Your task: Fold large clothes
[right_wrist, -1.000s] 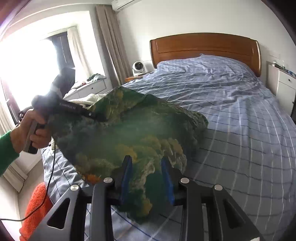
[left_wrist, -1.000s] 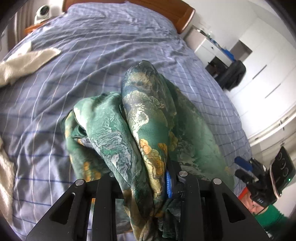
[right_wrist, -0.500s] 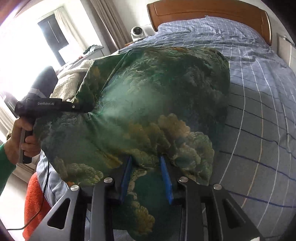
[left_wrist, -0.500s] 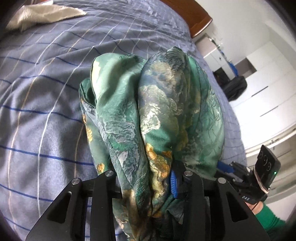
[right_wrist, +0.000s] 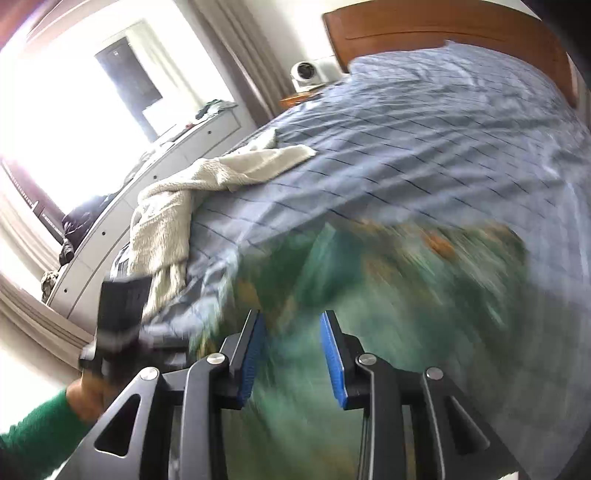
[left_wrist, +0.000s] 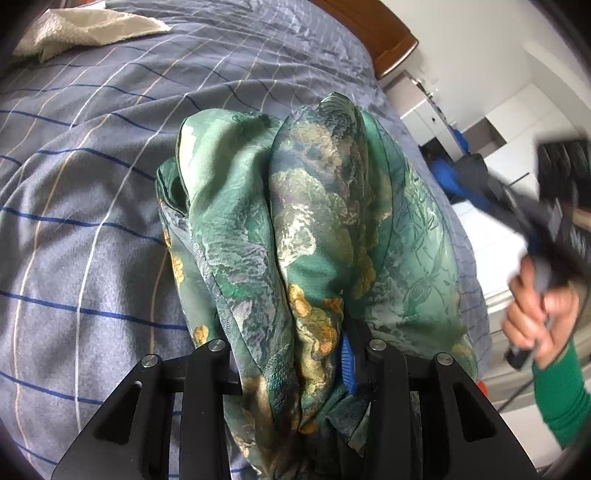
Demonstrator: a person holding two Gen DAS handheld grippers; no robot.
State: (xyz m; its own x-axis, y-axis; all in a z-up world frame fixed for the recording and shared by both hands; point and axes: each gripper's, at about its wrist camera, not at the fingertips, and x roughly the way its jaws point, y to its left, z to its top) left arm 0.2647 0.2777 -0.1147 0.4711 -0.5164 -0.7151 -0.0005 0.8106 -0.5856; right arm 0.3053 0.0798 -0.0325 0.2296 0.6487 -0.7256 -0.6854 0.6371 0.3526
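Between the fingers of the left gripper point(left_wrist: 295, 354), in the left wrist view, a bunched fold of the green patterned garment point(left_wrist: 295, 206) is being pinched tight, its bulk lying on the blue checked bedspread point(left_wrist: 92, 177) near the bed's foot edge. A cream towel point(left_wrist: 85, 29) is lying toward the far side edge. From the right wrist view, the right gripper point(right_wrist: 291, 354) is hovering with fingers spread, nothing between them, above the blurred garment.

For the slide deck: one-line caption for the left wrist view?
Left tongs clamp bunched green patterned garment over blue checked bedspread; right hand blurred at the side.
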